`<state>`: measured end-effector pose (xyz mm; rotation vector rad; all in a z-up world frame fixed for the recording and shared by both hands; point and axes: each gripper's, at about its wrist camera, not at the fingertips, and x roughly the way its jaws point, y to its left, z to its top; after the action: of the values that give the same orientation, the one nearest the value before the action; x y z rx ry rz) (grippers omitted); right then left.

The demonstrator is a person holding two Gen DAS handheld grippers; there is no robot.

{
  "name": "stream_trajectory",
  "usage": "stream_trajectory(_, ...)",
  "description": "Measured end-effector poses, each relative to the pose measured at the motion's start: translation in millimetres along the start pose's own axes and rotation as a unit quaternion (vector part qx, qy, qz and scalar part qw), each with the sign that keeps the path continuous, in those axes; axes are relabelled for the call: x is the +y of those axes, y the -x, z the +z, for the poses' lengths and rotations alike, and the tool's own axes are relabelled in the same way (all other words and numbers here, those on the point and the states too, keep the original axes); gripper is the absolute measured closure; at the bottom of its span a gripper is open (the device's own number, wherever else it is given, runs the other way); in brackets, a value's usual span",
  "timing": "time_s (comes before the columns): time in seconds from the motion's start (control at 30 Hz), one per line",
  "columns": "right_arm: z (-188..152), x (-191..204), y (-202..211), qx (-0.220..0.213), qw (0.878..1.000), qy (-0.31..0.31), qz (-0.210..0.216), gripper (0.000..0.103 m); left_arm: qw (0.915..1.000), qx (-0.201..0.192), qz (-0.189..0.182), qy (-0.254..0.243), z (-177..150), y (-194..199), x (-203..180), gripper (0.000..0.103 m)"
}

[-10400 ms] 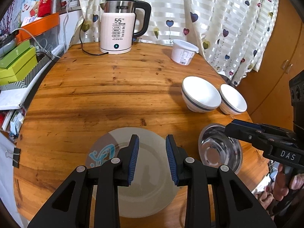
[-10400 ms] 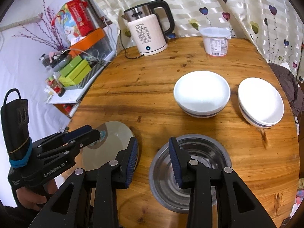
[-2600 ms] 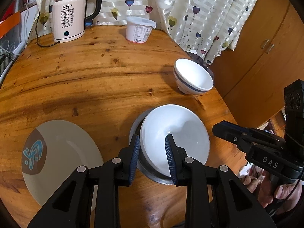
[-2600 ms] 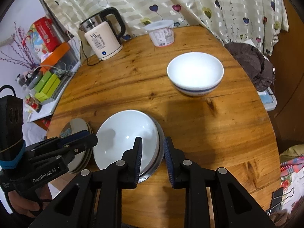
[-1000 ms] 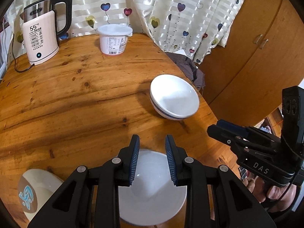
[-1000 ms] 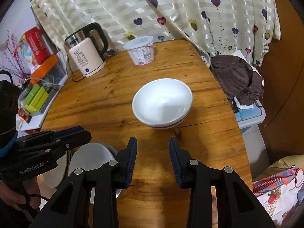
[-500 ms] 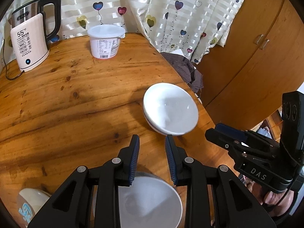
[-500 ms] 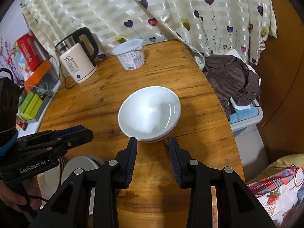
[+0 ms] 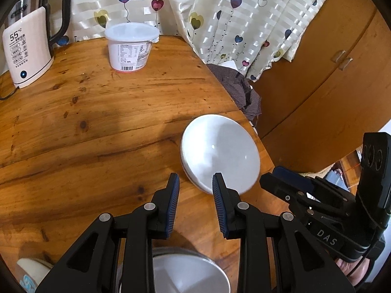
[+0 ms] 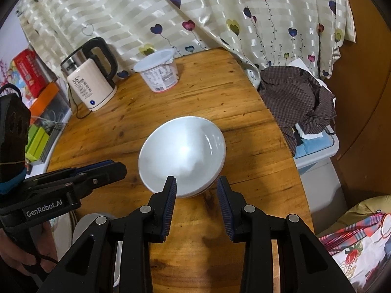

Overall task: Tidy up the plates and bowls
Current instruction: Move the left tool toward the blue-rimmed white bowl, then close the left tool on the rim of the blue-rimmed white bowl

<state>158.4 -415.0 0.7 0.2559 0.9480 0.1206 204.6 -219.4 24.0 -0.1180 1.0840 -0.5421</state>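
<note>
A white bowl (image 10: 182, 156) sits alone near the right-hand edge of a round wooden counter (image 10: 220, 97), with bare wood all around it. The right hand-held gripper (image 10: 194, 183) hovers just short of the bowl's near rim, its blue-padded jaws spread and gripping nothing. The left hand-held gripper (image 9: 195, 179) hangs beside the bowl, jaws likewise apart and empty. Below it lies a second white bowl (image 9: 185, 273) (apparently nested in a metal one, though little shows). At the counter's far edge stand a kettle (image 10: 90, 78) and a lidded tub (image 10: 160, 70), before a heart-print curtain (image 10: 220, 12). A wooden cabinet (image 9: 330, 78) rises beyond the edge.
</note>
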Motion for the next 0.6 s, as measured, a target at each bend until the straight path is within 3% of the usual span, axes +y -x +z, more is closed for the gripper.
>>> stream_trajectory(0.47,13,-14,-31,0.016,1.0,-0.012,-0.014,0.07,0.9994,0.028,-0.013,0.014,15,-34,5,0.074)
stream_trajectory(0.6,14,-16,-38,0.019,1.0,-0.015,-0.016,0.078,0.9993,0.032,-0.011,0.014,18,-39,6,0.074)
